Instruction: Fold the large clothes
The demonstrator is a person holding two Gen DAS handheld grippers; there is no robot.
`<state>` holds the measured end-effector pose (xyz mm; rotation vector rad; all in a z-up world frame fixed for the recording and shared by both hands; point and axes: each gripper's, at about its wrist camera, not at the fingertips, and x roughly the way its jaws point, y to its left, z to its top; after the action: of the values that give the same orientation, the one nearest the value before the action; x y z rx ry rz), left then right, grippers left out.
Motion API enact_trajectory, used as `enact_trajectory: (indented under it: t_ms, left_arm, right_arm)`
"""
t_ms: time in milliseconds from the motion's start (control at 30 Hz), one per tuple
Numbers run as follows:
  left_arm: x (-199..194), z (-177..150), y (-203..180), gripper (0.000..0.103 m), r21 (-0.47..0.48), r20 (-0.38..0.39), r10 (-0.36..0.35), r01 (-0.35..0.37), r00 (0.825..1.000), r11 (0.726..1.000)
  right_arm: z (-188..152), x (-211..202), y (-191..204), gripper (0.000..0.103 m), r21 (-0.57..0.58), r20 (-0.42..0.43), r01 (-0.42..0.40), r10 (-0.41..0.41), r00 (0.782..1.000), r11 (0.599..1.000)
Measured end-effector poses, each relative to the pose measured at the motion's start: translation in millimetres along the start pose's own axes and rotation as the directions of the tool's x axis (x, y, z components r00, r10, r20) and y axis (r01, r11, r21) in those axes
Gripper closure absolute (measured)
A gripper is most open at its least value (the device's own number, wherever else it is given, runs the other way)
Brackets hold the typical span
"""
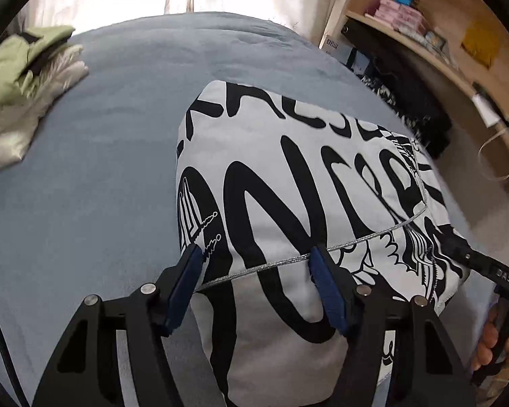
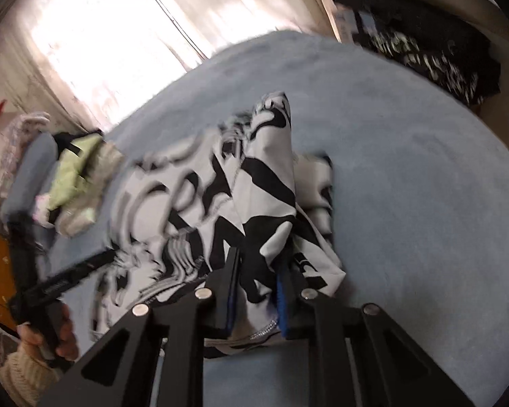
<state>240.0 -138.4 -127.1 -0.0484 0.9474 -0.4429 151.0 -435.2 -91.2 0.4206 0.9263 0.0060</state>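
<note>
Blue-grey fleece bed [image 1: 101, 156] under bright curtains, carrying a white cotton garment with bold black lettering [image 1: 278, 183], part-folded near the front edge. Left tongs [image 1: 254, 261] spread wide over its silver-trimmed hem, gripping nothing. Right tongs [image 2: 258, 264] clamped on a bunched fold of the same garment. Likely trouble: bunched layers slipping loose or dragging the folded stack askew

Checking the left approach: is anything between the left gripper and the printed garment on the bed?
Nothing visible. The left gripper is open right over the black-and-white printed garment, fingers straddling its silver-trimmed edge. The green-and-silver clothes pile lies well off to the side on the blue bed cover. The right gripper already pinches a fold.
</note>
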Motion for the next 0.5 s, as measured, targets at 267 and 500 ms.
enact_trajectory:
  t_ms: [267, 500]
  left_arm:
    - [15.7, -9.2, -10.9, 0.038, 0.033, 0.034, 0.056, -0.058, 0.998, 0.998]
    - [-6.7, 10.7, 2.4, 0.037, -0.043, 0.021, -0.067, 0.068, 0.998, 0.997]
  right_arm:
    - [-4.2, 17.4, 2.8, 0.081, -0.019, -0.008, 0.07, -0.07, 0.997, 0.997]
    - [29.6, -4.7, 6.5, 0.056, -0.009, -0.025, 0.006, -0.007, 1.0, 1.0]
